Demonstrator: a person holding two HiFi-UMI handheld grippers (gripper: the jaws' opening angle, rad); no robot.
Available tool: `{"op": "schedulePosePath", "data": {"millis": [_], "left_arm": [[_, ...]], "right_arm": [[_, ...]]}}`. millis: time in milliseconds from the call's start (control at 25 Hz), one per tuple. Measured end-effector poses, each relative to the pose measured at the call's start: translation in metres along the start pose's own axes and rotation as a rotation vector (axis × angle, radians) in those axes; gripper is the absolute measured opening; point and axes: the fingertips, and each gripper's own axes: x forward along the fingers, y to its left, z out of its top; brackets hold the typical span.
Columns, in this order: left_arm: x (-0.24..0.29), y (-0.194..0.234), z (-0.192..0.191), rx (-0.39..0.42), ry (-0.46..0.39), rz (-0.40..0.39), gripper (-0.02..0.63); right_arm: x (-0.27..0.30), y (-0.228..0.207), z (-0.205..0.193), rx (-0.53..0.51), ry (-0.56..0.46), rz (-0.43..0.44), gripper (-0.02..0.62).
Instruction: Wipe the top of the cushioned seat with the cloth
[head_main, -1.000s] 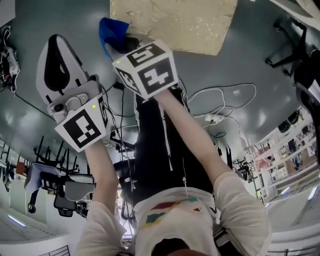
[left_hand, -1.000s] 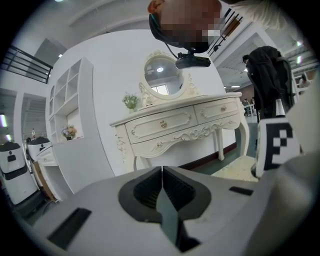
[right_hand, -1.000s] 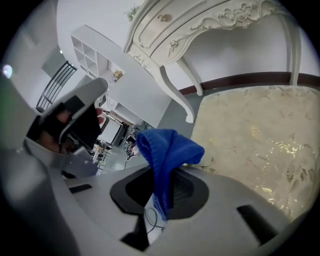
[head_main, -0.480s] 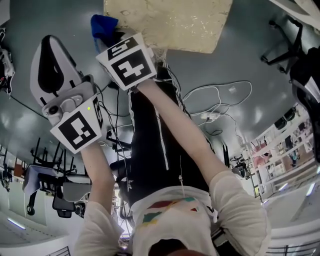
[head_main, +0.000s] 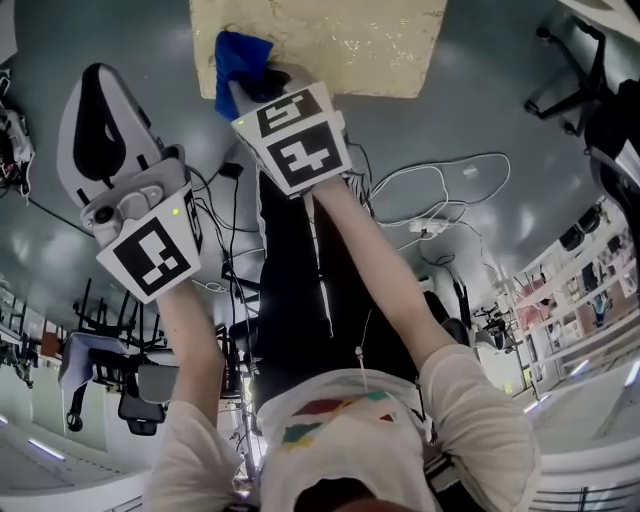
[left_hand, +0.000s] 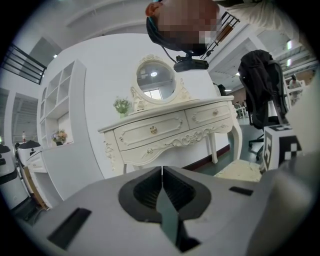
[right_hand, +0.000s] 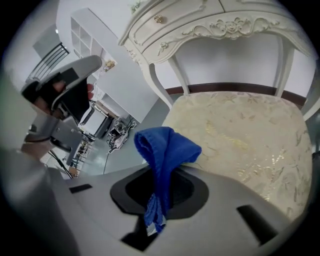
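Observation:
The cushioned seat (head_main: 340, 40) is a cream, gold-patterned pad at the top of the head view. My right gripper (head_main: 258, 88) is shut on the blue cloth (head_main: 240, 58), which rests over the seat's near-left corner. In the right gripper view the blue cloth (right_hand: 165, 147) bunches out of the right gripper (right_hand: 161, 192), with the seat (right_hand: 245, 135) just beyond. My left gripper (head_main: 100, 125) hangs off to the seat's left, over the floor. In its own view the left gripper (left_hand: 161, 175) is shut on nothing, and the seat (left_hand: 243, 171) shows at the right.
A cream dressing table (left_hand: 170, 131) with an oval mirror (left_hand: 156, 79) stands right behind the seat. White shelving (left_hand: 55, 105) is to its left. Cables (head_main: 440, 200) trail across the grey floor near me, and office chairs (head_main: 570, 70) stand to the right.
My right gripper swung left off the seat's edge with the cloth, then came back right onto the seat's corner. The left gripper has hardly moved.

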Motion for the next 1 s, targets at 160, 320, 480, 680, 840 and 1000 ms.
{"op": "schedulePosePath", "data": {"millis": [160,320,480,680,840,1000], "left_arm": [[0.007,-0.009,0.002,-0.005,0.011,-0.020,0.009],[0.015,-0.024,0.014,-0.065,0.004,-0.041,0.009],[0.024,-0.043,0.018,-0.035,0.001,-0.077,0.009],[0.032,-0.064,0.022,-0.004,0.000,-0.124,0.009],[0.039,-0.085,0.024,0.006,0.001,-0.154,0.009],[0.047,-0.105,0.032,0.021,-0.006,-0.189,0.009]], "right_arm": [[-0.023,-0.029,-0.013,-0.004,0.015,-0.057,0.035],[-0.049,-0.061,-0.026,-0.012,0.028,-0.114,0.035],[-0.079,-0.099,-0.041,-0.040,0.058,-0.200,0.035],[-0.115,-0.147,-0.063,0.010,0.073,-0.258,0.035],[-0.138,-0.178,-0.079,0.024,0.087,-0.304,0.035],[-0.156,-0.201,-0.094,0.041,0.106,-0.350,0.035]]}}
